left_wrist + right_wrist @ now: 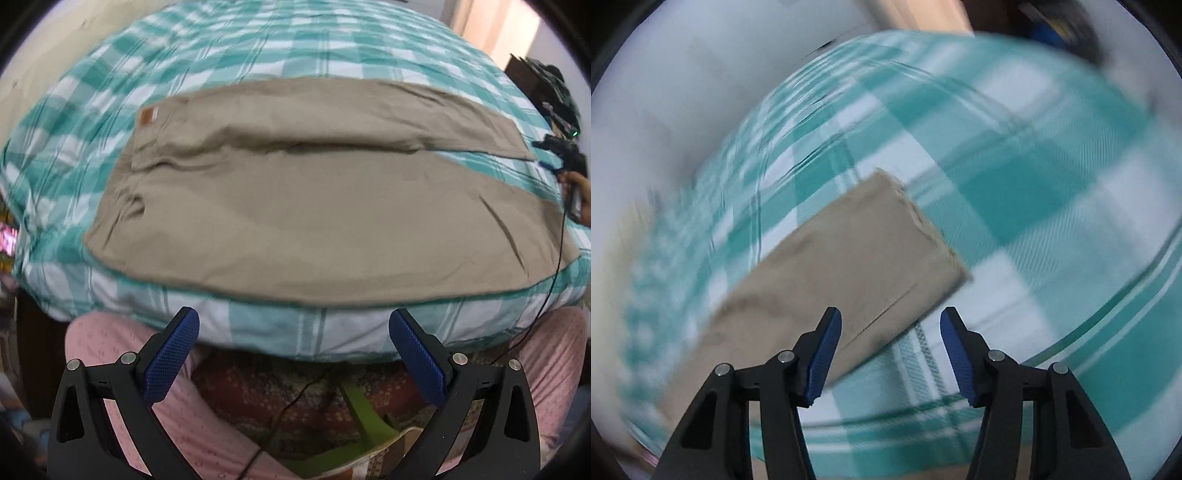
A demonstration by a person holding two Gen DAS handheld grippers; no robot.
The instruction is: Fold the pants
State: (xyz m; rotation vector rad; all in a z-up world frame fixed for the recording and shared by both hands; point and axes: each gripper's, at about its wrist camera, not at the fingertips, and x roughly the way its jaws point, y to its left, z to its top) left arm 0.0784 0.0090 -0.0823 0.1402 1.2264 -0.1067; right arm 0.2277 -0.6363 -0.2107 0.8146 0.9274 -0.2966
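Beige pants (pixel 295 206) lie flat on the teal-and-white checked bedsheet (pixel 258 48), waist with a brown patch (pixel 149 116) at the left, both legs running right. My left gripper (pixel 293 325) is open and empty, held back from the bed's near edge, short of the pants. In the blurred right wrist view a leg cuff (pixel 871 251) lies on the sheet (pixel 1052 206). My right gripper (pixel 891 325) is open and empty just above the cuff's near edge. It also shows at the far right of the left wrist view (pixel 561 155).
The person's knees in pink trousers (pixel 122 354) are under the bed's near edge. A black cable (pixel 554 277) trails off the right side of the bed. A patterned rug (pixel 295 398) and a green stool leg (pixel 358 410) are on the floor below.
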